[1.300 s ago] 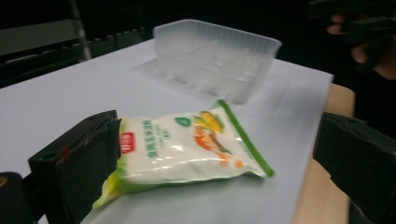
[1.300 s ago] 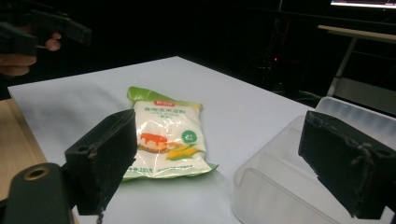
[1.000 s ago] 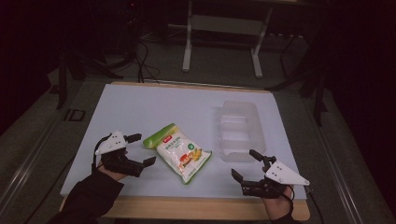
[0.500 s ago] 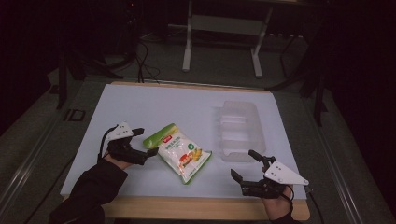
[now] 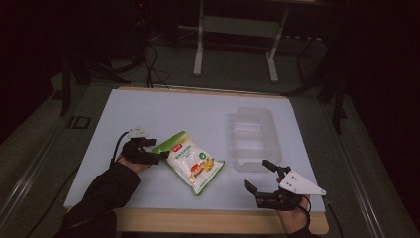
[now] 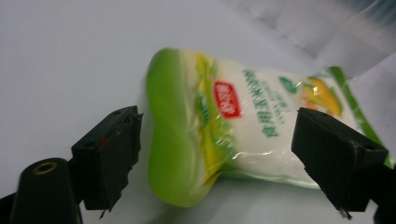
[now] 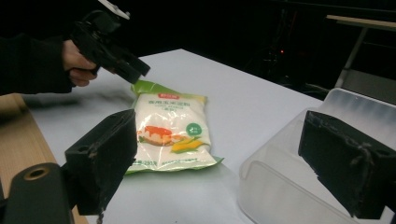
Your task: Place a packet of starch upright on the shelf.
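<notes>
A green and white bag [image 5: 193,162] of powder lies flat on the white table [image 5: 158,114], near its front edge and left of a clear plastic box [image 5: 253,139]. The bag's green top end points towards the left gripper [image 5: 154,151], its bottom end towards the front right.

The left gripper sits low at the bag's green top end, with that end between its 2 jaws. In the left gripper view the jaws stand wide on either side of the bag [image 6: 233,126], with a gap between each one and the wrapper. They have just been closing, but they do not yet press on the bag. In the right gripper view the left gripper [image 7: 135,72] hangs just over the bag's top edge.

The right gripper [image 5: 257,176] rests near the front right corner of the table, just in front of the box, well apart from the bag. Its 2 jaws are spread wide and hold nothing
</notes>
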The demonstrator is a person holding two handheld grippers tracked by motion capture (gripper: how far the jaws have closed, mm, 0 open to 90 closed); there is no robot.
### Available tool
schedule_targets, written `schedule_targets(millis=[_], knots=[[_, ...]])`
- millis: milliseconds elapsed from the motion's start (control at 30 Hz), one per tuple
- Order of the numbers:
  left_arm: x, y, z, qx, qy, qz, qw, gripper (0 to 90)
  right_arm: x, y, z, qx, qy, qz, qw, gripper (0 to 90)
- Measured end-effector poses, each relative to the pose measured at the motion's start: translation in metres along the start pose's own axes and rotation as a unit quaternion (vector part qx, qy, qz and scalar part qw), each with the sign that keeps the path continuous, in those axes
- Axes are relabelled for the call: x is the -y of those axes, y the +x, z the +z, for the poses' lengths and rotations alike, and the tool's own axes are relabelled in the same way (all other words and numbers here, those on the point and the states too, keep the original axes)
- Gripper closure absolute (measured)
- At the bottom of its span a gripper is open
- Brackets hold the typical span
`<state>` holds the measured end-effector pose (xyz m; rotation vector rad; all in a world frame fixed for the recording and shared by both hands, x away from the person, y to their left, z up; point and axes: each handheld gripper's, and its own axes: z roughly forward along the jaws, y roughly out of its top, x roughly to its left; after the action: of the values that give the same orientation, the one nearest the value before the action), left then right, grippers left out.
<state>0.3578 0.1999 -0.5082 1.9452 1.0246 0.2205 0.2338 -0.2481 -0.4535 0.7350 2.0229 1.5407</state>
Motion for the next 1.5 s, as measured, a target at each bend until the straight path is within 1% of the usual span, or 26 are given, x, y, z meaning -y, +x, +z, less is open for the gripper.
schedule_targets(millis=[67,100,133,167,233,267,333,367,400,433,467,567,667,733,800,867,900,933,967,1000,1100,1200,1267,1300,1333,1500], knots=[[0.002,0.006,0.004,0.007,0.006,-0.015,0.9998,18.4,0.0,0.0,0.001,-0.001,0.001,0.0,1.0,11.5],[0.002,0.006,0.004,0.007,0.006,-0.015,0.9998,20.3,0.0,0.0,0.001,-0.001,0.001,0.0,1.0,11.5],[0.003,0.011,0.006,0.018,0.009,-0.033,0.9993,22.5,0.001,0.0,0.001,-0.003,0.002,0.001,1.0,11.5],[0.004,0.014,0.008,0.024,0.011,-0.041,0.9988,23.0,0.001,0.0,0.001,-0.003,0.003,0.0,1.0,11.5],[0.005,0.017,0.012,0.035,0.017,-0.048,0.9981,28.1,0.001,0.0,0.002,-0.004,0.004,0.0,1.0,11.5],[0.006,0.018,0.015,0.042,0.022,-0.054,0.9974,28.4,0.001,0.0,0.002,-0.004,0.005,0.0,1.0,11.5],[0.006,0.018,0.015,0.042,0.022,-0.054,0.9974,28.5,0.001,0.0,0.002,-0.005,0.005,-0.001,1.0,11.5],[0.007,0.018,0.021,0.056,0.029,-0.063,0.996,30.9,0.001,0.0,0.002,-0.006,0.007,-0.001,1.0,11.5],[0.007,0.017,0.023,0.064,0.032,-0.067,0.9952,30.9,0.001,0.0,0.002,-0.006,0.008,-0.001,1.0,11.5],[0.007,0.017,0.025,0.075,0.036,-0.07,0.994,31.7,0.001,0.0,0.002,-0.006,0.008,0.0,0.9999,11.5],[0.007,0.015,0.028,0.08,0.046,-0.071,0.9932,33.0,0.001,0.0,0.002,-0.007,0.009,0.0,0.9999,11.5],[0.008,0.009,0.035,0.088,0.064,-0.055,0.9926,34.9,0.002,0.0,0.003,-0.008,0.009,-0.001,0.9999,11.5],[0.008,0.005,0.036,0.078,0.067,-0.043,0.9938,37.4,0.001,0.001,0.003,-0.009,0.01,-0.003,0.9999,11.5],[0.009,0.002,0.037,0.074,0.067,-0.037,0.9943,42.1,0.001,0.001,0.004,-0.009,0.01,-0.004,0.9999,11.5],[0.008,-0.002,0.038,0.067,0.07,-0.022,0.9951,47.1,0.002,0.001,0.004,-0.011,0.012,-0.004,0.9999,11.5],[0.007,-0.006,0.037,0.057,0.074,-0.006,0.9957,55.6,0.002,0.002,0.005,-0.011,0.013,-0.003,0.9999,11.5],[0.007,-0.006,0.037,0.057,0.074,-0.006,0.9957,59.6,0.002,0.002,0.005,-0.011,0.013,-0.003,0.9999,11.5],[0.005,-0.009,0.037,0.048,0.077,0.007,0.9959,59.6,0.002,0.002,0.005,-0.011,0.013,-0.003,0.9999,11.5],[0.004,-0.013,0.038,0.039,0.077,0.011,0.9962,65.4,0.002,0.002,0.005,-0.011,0.014,-0.004,0.9998,11.5],[0.005,-0.015,0.039,0.032,0.076,0.013,0.9965,68.8,0.002,0.002,0.005,-0.012,0.014,-0.005,0.9998,11.6],[0.004,-0.02,0.039,0.018,0.076,0.021,0.9967,71.7,0.002,0.002,0.005,-0.012,0.014,-0.006,0.9998,11.6],[0.003,-0.023,0.04,0.018,0.07,0.026,0.9971,78.2,0.002,0.002,0.005,-0.012,0.014,-0.004,0.9998,11.7],[0.002,-0.025,0.039,0.015,0.072,0.04,0.9965,79.8,0.002,0.002,0.005,-0.012,0.014,-0.003,0.9998,11.6],[0.002,-0.025,0.039,0.015,0.072,0.04,0.9965,80.2,0.002,0.002,0.005,-0.012,0.014,-0.003,0.9998,11.6],[0.0,-0.027,0.038,0.013,0.074,0.051,0.9959,80.2,0.002,0.002,0.005,-0.012,0.013,-0.002,0.9998,11.7],[-0.004,-0.03,0.034,0.017,0.074,0.058,0.9954,81.3,0.002,-0.001,0.003,-0.014,0.006,0.006,0.9999,12.7]])
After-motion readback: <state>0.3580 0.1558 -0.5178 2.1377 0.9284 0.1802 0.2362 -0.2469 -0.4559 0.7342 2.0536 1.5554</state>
